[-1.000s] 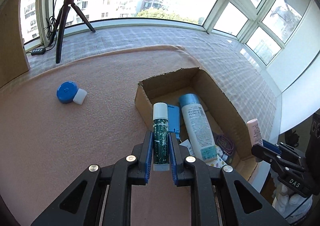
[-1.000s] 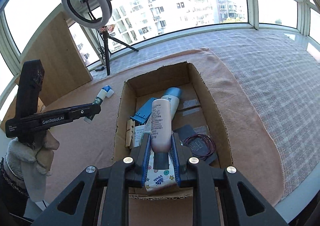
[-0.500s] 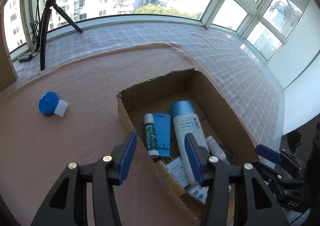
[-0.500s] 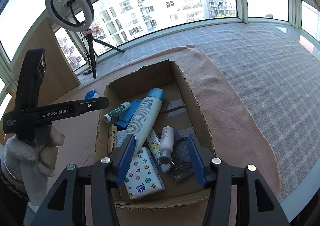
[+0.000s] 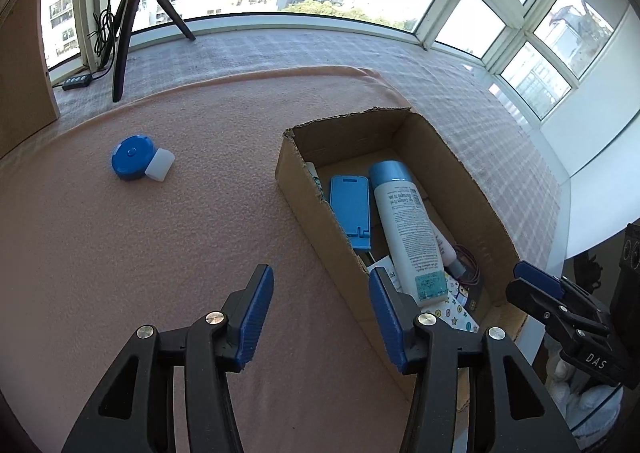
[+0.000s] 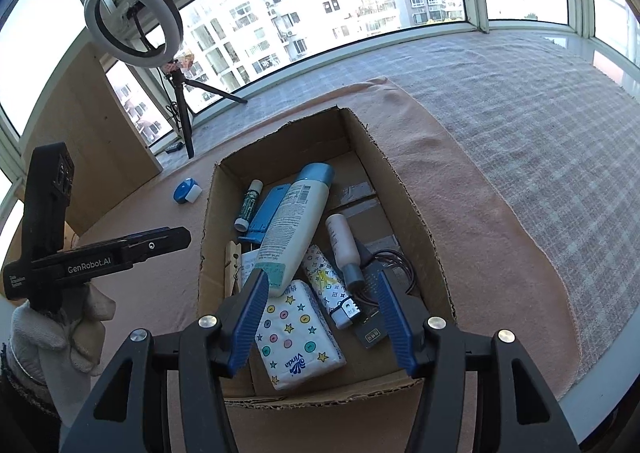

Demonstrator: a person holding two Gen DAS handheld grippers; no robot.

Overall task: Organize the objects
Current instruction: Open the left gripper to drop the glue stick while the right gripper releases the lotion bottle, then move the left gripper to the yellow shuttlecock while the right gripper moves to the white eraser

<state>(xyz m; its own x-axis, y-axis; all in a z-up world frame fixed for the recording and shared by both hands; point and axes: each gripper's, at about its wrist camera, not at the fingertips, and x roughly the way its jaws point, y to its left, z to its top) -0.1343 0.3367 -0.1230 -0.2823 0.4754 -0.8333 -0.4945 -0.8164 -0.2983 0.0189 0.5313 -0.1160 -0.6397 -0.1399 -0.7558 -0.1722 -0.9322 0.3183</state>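
Both grippers are seen with fingers spread wide and nothing held, having just opened. The left gripper (image 5: pixel 320 307) is poised over the near-left wall of the cardboard box (image 5: pixel 316 213); the right gripper (image 6: pixel 322 317) is held above the box's near end. Inside the box lie a green glue stick (image 6: pixel 249 204), a blue stand (image 6: pixel 269 213), a white spray can (image 6: pixel 294 229), a small pink bottle (image 6: pixel 342 243) and a tissue pack (image 6: pixel 296 337). A blue tape measure (image 5: pixel 132 157) is left on the pink cloth (image 5: pixel 180 233), well apart to the left.

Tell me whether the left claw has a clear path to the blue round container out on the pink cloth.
Probably yes: the left claw is open and empty, and only bare pink cloth lies between it and the blue round container.
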